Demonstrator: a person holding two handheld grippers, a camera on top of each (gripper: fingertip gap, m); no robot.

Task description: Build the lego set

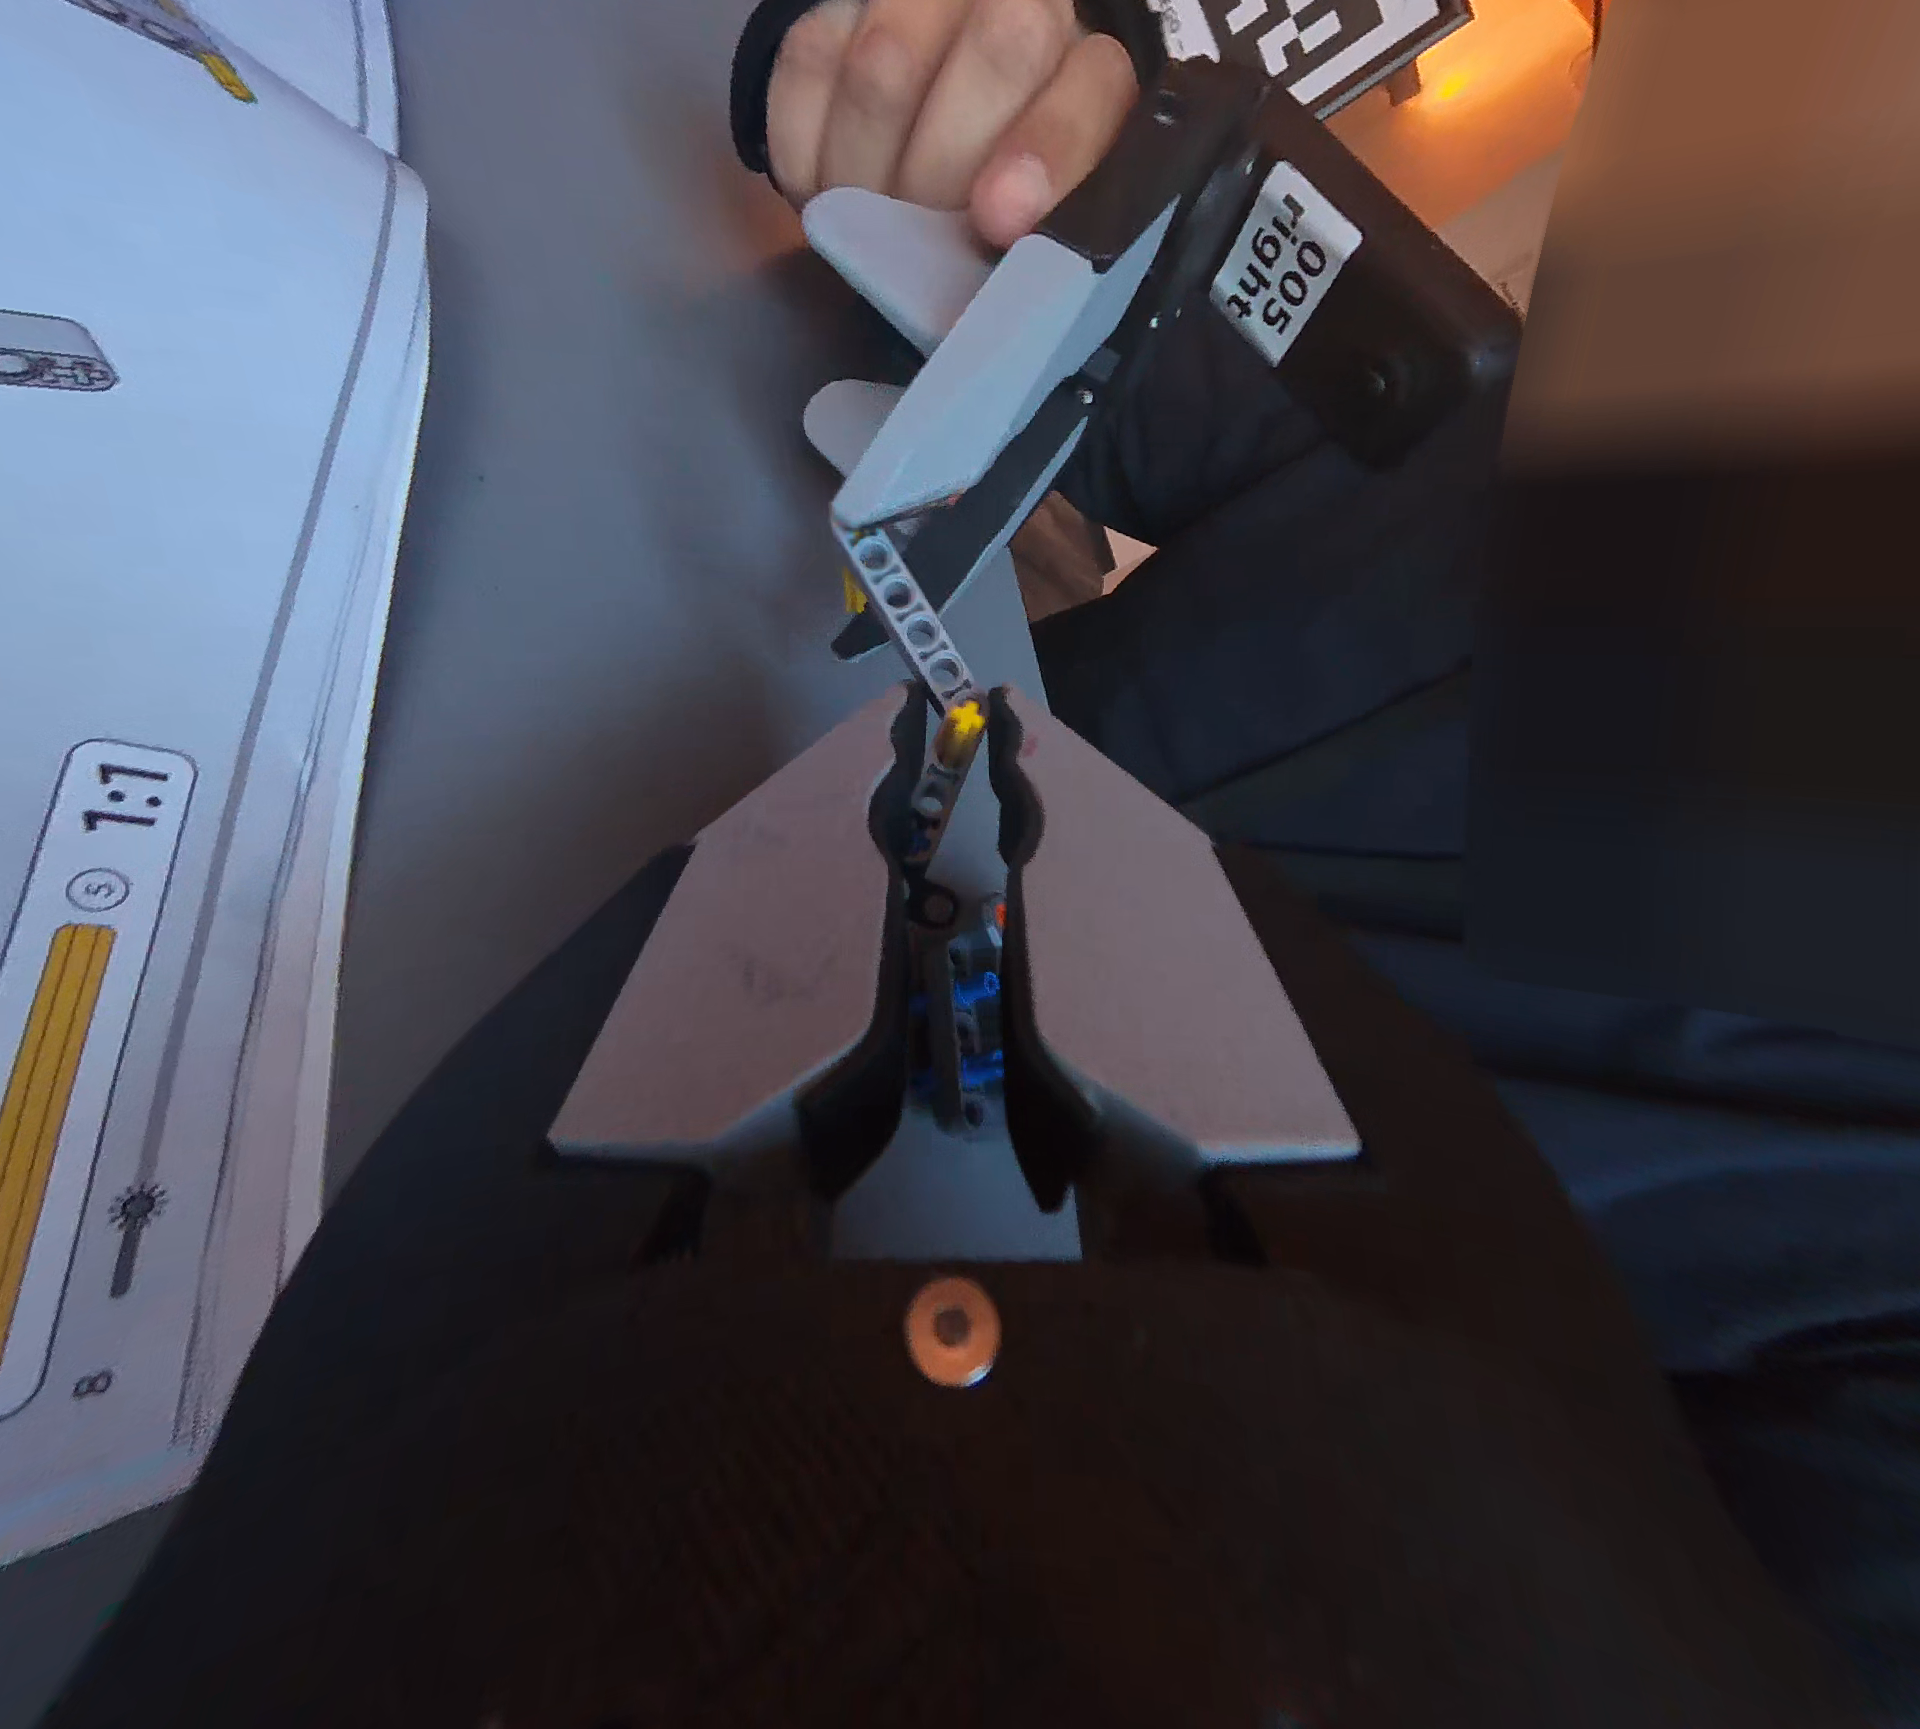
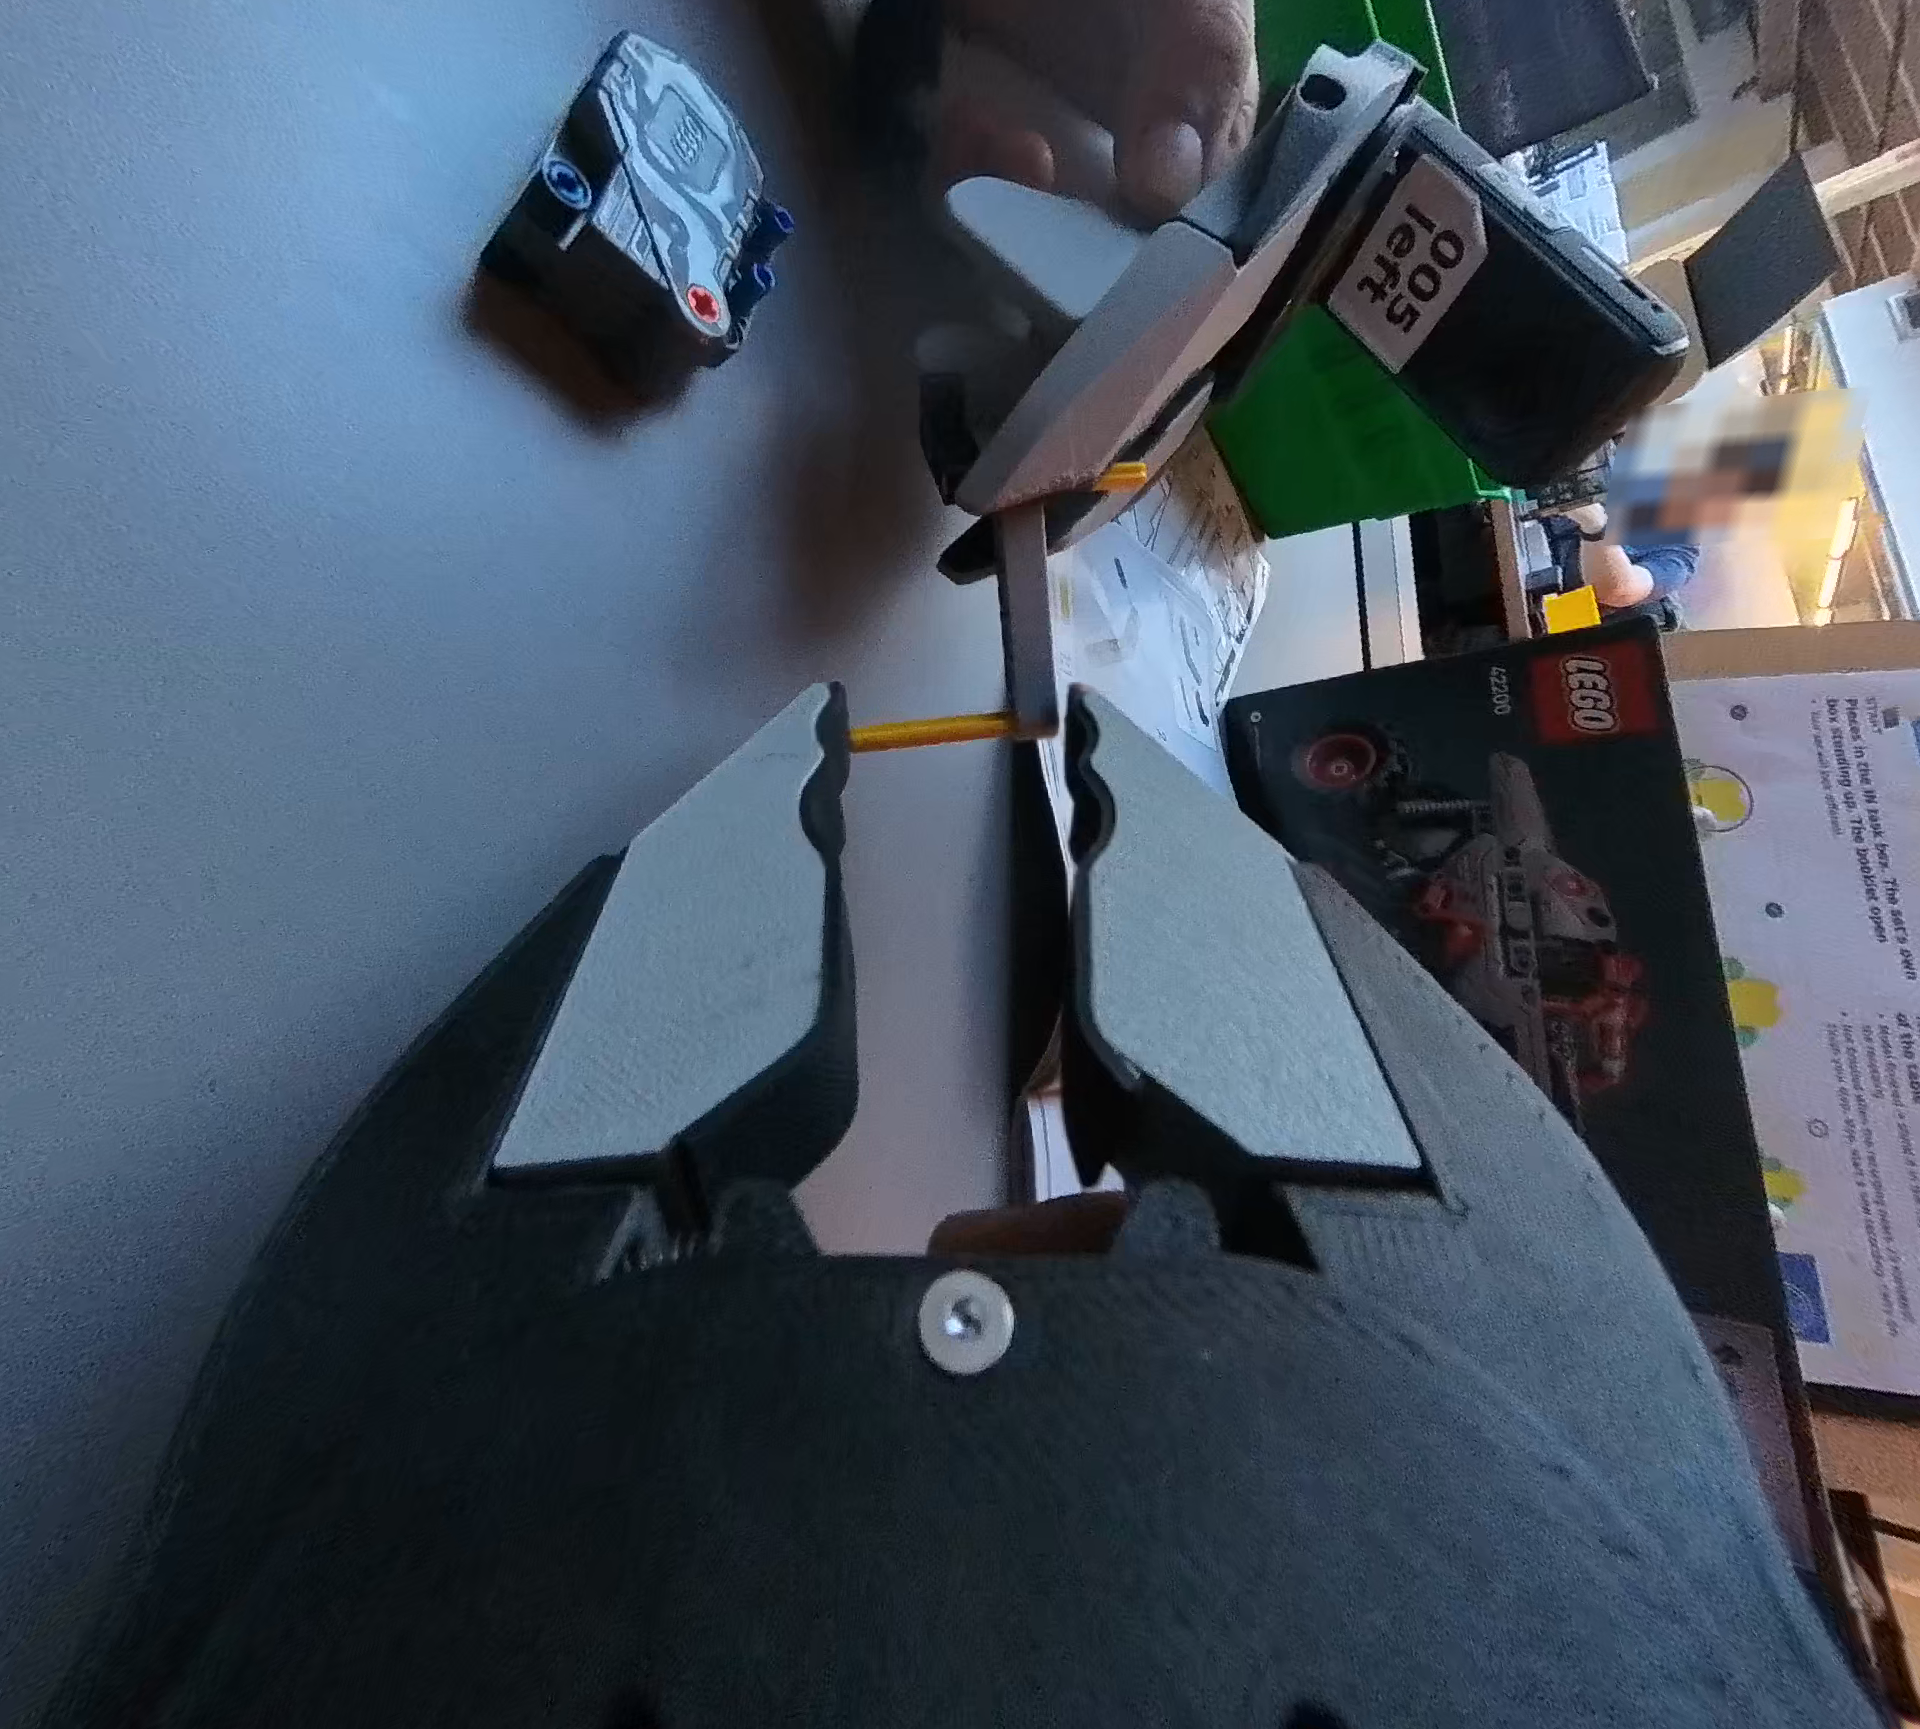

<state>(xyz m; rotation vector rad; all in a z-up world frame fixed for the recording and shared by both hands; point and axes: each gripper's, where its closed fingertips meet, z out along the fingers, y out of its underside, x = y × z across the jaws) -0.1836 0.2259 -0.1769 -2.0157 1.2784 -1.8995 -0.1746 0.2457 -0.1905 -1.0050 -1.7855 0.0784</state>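
Holding one grey beam point(image 1: 914, 619) in the air by both ends, clear of the worktop point(image 2: 260, 536). Closed with the left tool point(image 1: 951, 708) on one end of the beam, fingers nearly together, with a yellow pin point(image 1: 961, 729) through the end hole right at the tips. Deeper between the same fingers, behind the beam, a dark bar and some blue and grey pieces point(image 1: 961, 1004); cannot tell how they are joined.

At the beam's far end, clamping with the right tool point(image 2: 954, 718). Fingers stand apart, spanned by a yellow axle point(image 2: 925, 731) that pokes sideways out of the beam: one pad at the axle's free tip, the other just beside the beam's flat face. Wrapped around that tool's handle, well beyond the beam, a hand point(image 1: 935, 90).

Open room lies mostly on the axle's side of the beam — bare worktop there, broken only by a black block point(image 2: 634, 214) well apart from the beam. Crowded on the beam's other side: a booklet point(image 2: 1153, 630) lying just behind the beam, a dark box point(image 2: 1507, 900) standing near it with its edge towards the beam, and a green crate point(image 2: 1340, 432) behind the left tool. Seen from the left wrist, the booklet's rounded corner lies well apart from the beam, with a strip of bare worktop between.
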